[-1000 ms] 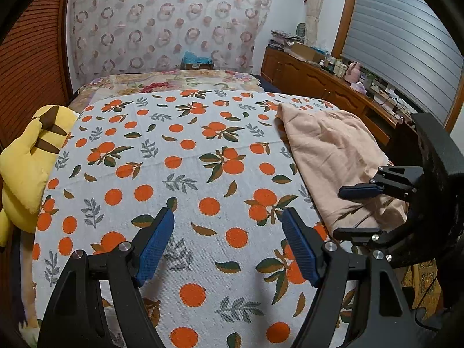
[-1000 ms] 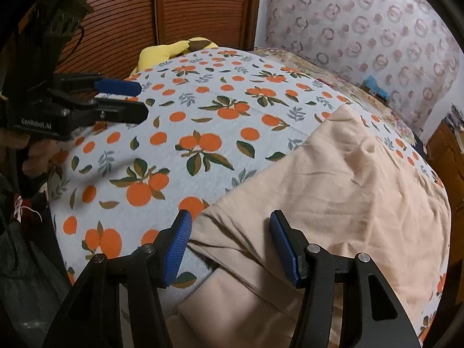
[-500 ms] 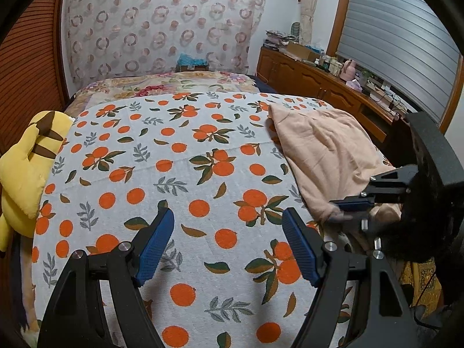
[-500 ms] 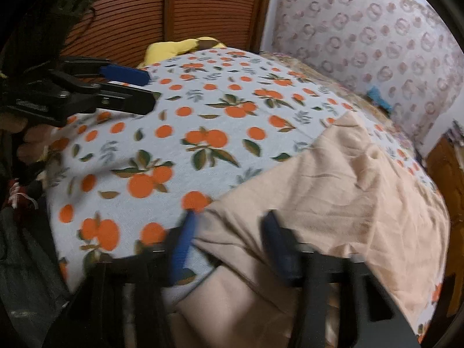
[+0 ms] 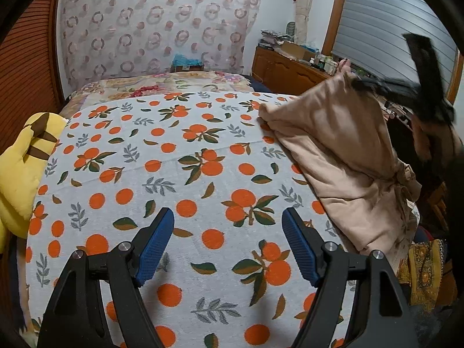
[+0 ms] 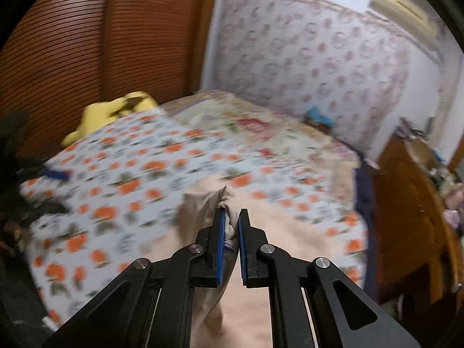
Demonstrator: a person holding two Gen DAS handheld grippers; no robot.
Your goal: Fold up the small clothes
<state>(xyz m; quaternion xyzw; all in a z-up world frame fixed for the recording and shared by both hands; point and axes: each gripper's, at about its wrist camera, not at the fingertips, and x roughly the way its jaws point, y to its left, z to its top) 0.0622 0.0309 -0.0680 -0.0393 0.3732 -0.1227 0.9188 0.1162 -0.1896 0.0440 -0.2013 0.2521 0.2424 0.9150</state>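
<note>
We see the right gripper point(image 6: 231, 220) pinching a raised fold of the beige garment point(image 5: 342, 150) at the bed's point(image 5: 179, 156) right side; left gripper point(image 5: 227, 232) fingers gape wide, holding nothing.

Count: two tongs, one garment, one bed, one plush toy.

Two tongs show: the left tongs point(image 5: 227, 242), blue pads spread apart with nothing between them, and the right tongs point(image 6: 231, 226), pads pinched on a bunch of cloth. One peach garment point(image 5: 342, 156) lies at the bed's right edge, one corner of it lifted. One bed carries one orange-print sheet point(image 5: 179, 174) and, beyond it, one floral cover point(image 5: 174, 82). One yellow plush toy point(image 5: 26, 159) sits at the left edge. One wooden sideboard point(image 5: 290, 71) stands against the wall; the small items on it are too blurred to count.
</note>
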